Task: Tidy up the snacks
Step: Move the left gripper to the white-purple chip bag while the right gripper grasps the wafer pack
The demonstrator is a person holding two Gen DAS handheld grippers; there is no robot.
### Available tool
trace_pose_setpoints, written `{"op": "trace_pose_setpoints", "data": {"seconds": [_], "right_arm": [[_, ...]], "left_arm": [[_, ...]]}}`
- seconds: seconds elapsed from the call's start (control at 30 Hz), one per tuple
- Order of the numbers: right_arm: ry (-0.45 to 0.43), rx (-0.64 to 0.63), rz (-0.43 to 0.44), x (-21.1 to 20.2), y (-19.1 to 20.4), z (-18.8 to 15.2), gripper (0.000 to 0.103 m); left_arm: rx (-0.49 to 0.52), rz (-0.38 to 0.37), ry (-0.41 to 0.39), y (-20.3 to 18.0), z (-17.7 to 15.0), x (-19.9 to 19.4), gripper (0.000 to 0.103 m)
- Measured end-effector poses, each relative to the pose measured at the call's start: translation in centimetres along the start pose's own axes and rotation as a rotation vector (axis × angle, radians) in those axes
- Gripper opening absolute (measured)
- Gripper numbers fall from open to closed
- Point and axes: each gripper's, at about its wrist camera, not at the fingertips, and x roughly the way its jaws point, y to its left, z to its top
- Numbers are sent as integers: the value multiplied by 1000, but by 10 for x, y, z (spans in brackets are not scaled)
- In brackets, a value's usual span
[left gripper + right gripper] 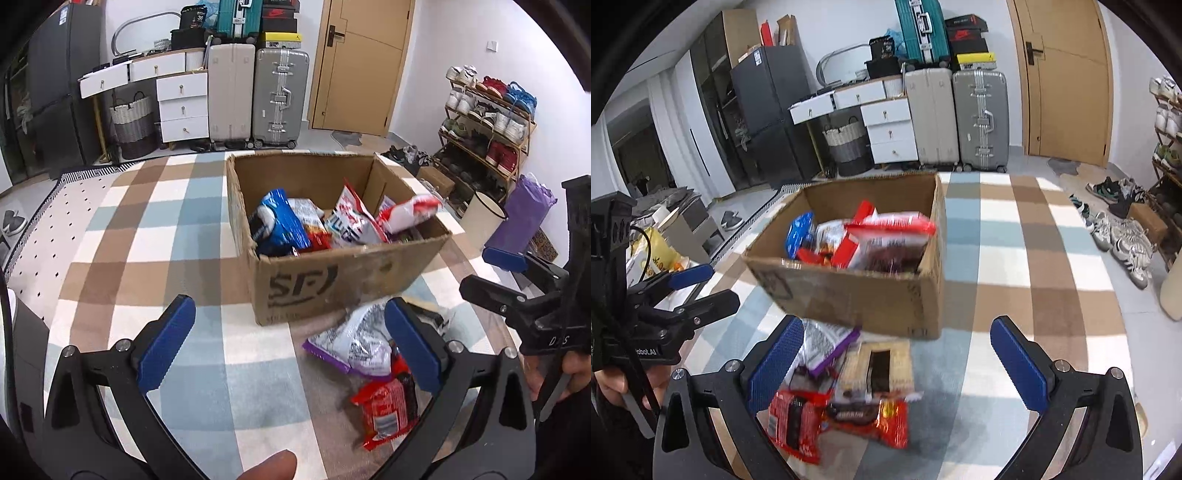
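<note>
A cardboard box stands on the checked tablecloth, holding several snack bags, among them a blue one and red-and-white ones. In front of the box lie loose snacks: a white-and-purple bag, a red packet, a beige cracker pack and a red-orange bag. My left gripper is open, empty, just left of the loose pile. My right gripper is open and empty above the pile; it also shows at the right edge.
The tablecloth spreads left and right of the box. Suitcases, white drawers, a door and a shoe rack stand behind. A purple bag hangs at the right. The other gripper sits at the left.
</note>
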Motion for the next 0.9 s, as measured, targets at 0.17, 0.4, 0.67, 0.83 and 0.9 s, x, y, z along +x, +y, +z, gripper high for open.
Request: {"op": "trace_pose_setpoints", "data": {"seconds": [0.17,0.4,0.67,0.83,0.9], "right_arm": [[37,-3,-11,4,-2,-14,103],[89,18,-14,14,-8,-29,103],[139,15,3,28,-6,-40,103],[159,11,20,36,-3,-43,103],[165,9,23,38,-1,-45,103]], "left_arm": [[-6,-7,34,-3,-13,9,102],[-18,-28,95,-9,-30,30,102],[-40,-73,141,-13,-36,50,102],[-41,-78,164,-16,-37,63,102],[-38,-85,166,-17,-37,66,102]]}}
